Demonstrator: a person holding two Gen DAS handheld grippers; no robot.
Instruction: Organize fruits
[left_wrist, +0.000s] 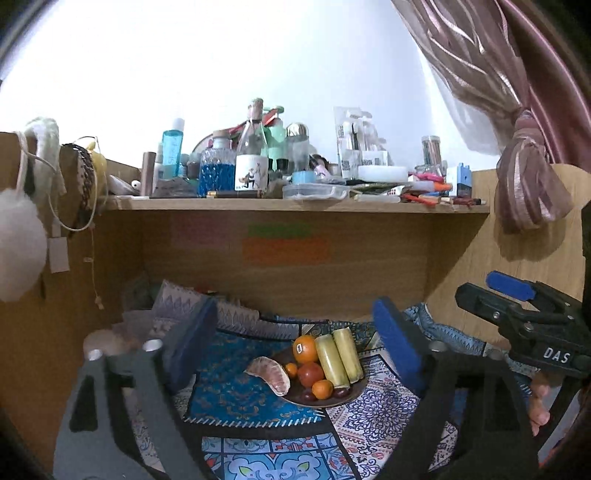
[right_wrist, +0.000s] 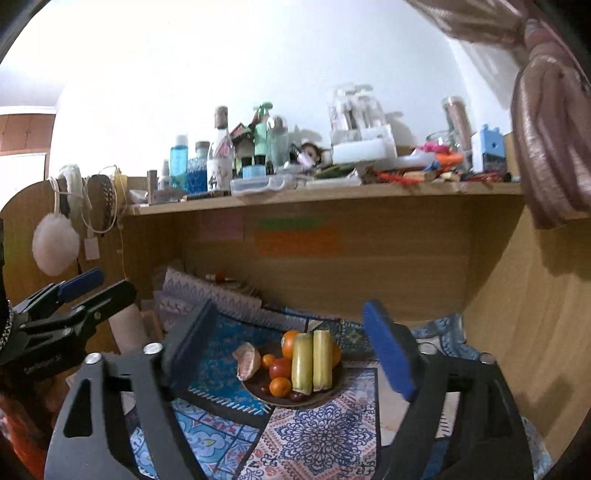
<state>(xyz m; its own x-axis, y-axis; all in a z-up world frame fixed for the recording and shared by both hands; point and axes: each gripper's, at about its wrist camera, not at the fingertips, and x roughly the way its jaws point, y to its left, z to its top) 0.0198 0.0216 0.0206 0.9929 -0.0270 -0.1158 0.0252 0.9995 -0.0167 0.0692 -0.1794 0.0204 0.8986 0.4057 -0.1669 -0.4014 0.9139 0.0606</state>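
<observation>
A dark round plate (left_wrist: 314, 404) (right_wrist: 288, 404) rests on patterned cloth in a wooden desk nook. It holds an orange (left_wrist: 304, 349) (right_wrist: 290, 341), two pale yellow-green cylinders (left_wrist: 332, 360) (right_wrist: 302, 363), a red fruit (left_wrist: 310, 373), small mandarins (left_wrist: 322, 389) (right_wrist: 280, 386), dark berries and a peeled pomelo segment (left_wrist: 269, 374) (right_wrist: 245, 360). My left gripper (left_wrist: 295, 347) (right_wrist: 110, 284) is open, short of the plate, with nothing between its blue pads. My right gripper (right_wrist: 288, 349) (left_wrist: 474, 286) is likewise open and empty, beside the left one.
A shelf (left_wrist: 295, 205) above the nook is crowded with bottles, jars and boxes. Wooden side walls (right_wrist: 517, 314) close in left and right. Folded cloths (left_wrist: 207, 306) lie at the back left. A tied curtain (left_wrist: 528, 173) hangs right; a white pompom (left_wrist: 18, 236) left.
</observation>
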